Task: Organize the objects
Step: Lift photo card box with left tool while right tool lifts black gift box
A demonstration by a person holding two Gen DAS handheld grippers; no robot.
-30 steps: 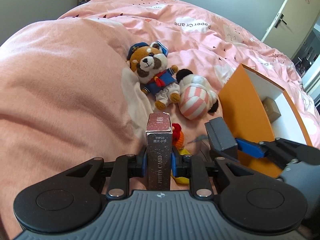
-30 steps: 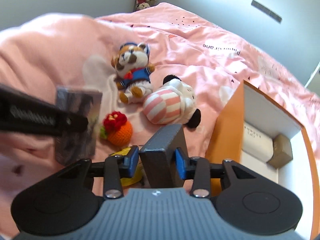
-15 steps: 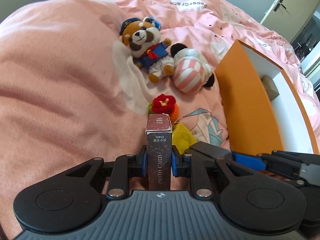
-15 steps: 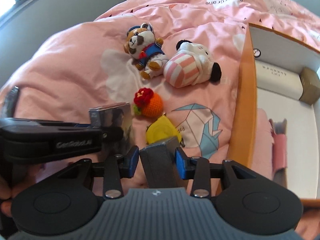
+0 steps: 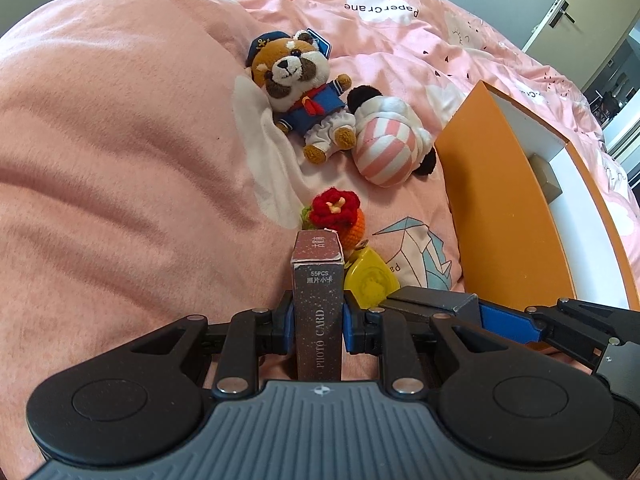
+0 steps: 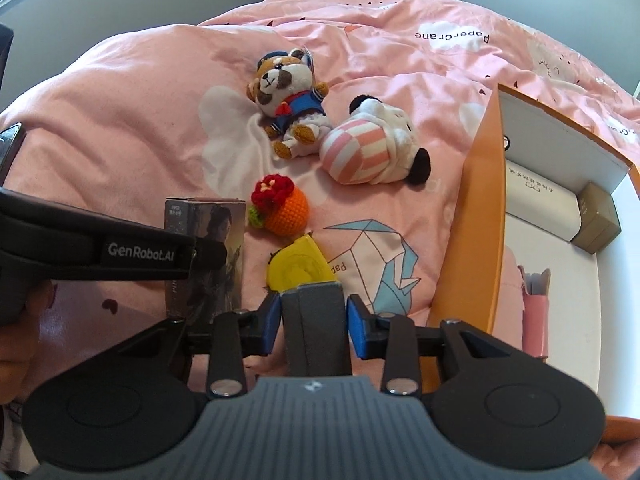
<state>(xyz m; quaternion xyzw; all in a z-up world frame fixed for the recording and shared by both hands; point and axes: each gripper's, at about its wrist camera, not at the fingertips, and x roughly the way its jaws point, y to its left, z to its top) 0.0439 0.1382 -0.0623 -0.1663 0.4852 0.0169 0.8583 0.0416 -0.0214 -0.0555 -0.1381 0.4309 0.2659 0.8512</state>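
Note:
My left gripper is shut on a dark photo card box, held upright above the pink bedspread; the box also shows in the right wrist view. My right gripper is shut on a grey box, seen from the left wrist view too. The orange storage box with a white inside stands to the right. On the bed lie a sailor bear plush, a striped plush, a crochet orange with red flower and a yellow tape measure.
Inside the orange box lie a long white box, a small brown box and a pink carton. A raised pink blanket mound fills the left. A door is at the far right.
Both grippers pulled back and rose, keeping their boxes; the crochet orange and yellow tape measure came into the left view. In the last half second the views tilted slightly back toward the plush toys.

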